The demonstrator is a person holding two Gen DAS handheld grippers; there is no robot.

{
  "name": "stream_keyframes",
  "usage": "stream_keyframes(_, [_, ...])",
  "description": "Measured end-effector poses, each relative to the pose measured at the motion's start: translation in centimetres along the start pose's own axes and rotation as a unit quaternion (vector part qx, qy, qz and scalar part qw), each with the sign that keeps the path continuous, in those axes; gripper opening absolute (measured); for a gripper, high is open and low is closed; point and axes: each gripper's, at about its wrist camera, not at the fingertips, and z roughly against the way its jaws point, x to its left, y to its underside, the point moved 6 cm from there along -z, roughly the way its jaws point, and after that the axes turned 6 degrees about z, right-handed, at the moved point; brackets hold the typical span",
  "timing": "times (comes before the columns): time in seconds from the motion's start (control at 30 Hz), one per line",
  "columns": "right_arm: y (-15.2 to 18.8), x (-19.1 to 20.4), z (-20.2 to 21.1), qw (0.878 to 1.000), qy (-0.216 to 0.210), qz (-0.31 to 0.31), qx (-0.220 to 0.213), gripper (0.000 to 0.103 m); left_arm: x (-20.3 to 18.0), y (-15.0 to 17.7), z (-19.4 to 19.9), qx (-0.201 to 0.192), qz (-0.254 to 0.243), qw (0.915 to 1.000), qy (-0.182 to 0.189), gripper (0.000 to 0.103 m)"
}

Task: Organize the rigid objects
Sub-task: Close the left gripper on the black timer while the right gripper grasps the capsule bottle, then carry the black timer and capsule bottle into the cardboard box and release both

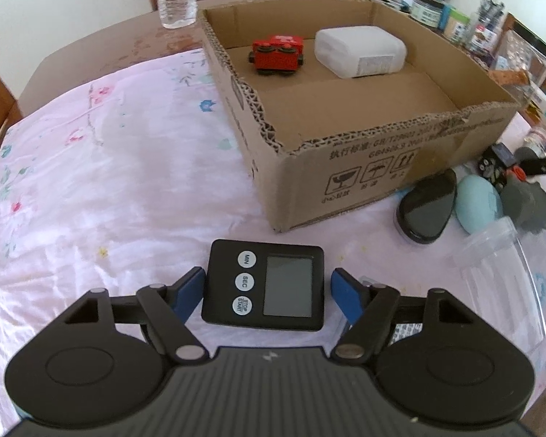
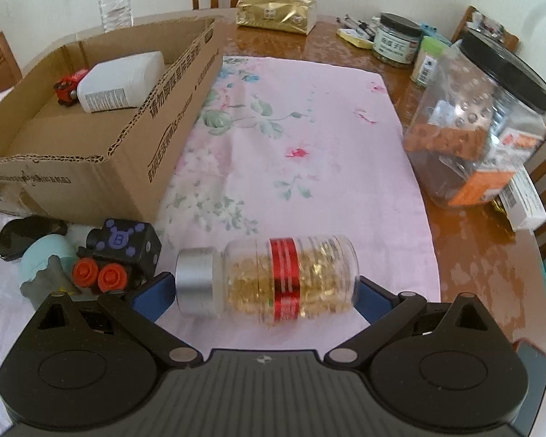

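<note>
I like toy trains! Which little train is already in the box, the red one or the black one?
The red toy train is in the cardboard box, beside the white bottle. The black toy train, with orange wheels, sits outside on the cloth.

Both wrist views sit low and close over the counter (image 1: 109,167), angled down and forward. The left faces the cardboard box's (image 1: 345,167) near corner. The right looks along that box's (image 2: 102,167) right side, so the two views share it.
</note>
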Motion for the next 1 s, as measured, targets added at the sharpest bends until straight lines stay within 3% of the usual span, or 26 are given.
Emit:
stream_keyframes(0.17, [-0.5, 0.3, -0.6, 1.000, 0.009, 0.024, 0.013, 0.103, 0.2, -0.1, -0.1, 0.007, -0.004, 1.0000, 0.006, 0.074])
stream_keyframes(0.5, [-0.8, -0.2, -0.7, 1.000, 0.013, 0.008, 0.026, 0.098, 0.1, -0.3, -0.5, 0.014, 0.030, 0.9992, -0.023, 0.074])
stream_keyframes(1.0, [-1.3, 0.1, 1.0, 0.999, -0.007, 0.022, 0.027, 0.098, -0.2, -0.4, 0.1, 0.029, -0.002, 0.9994, -0.016, 0.071])
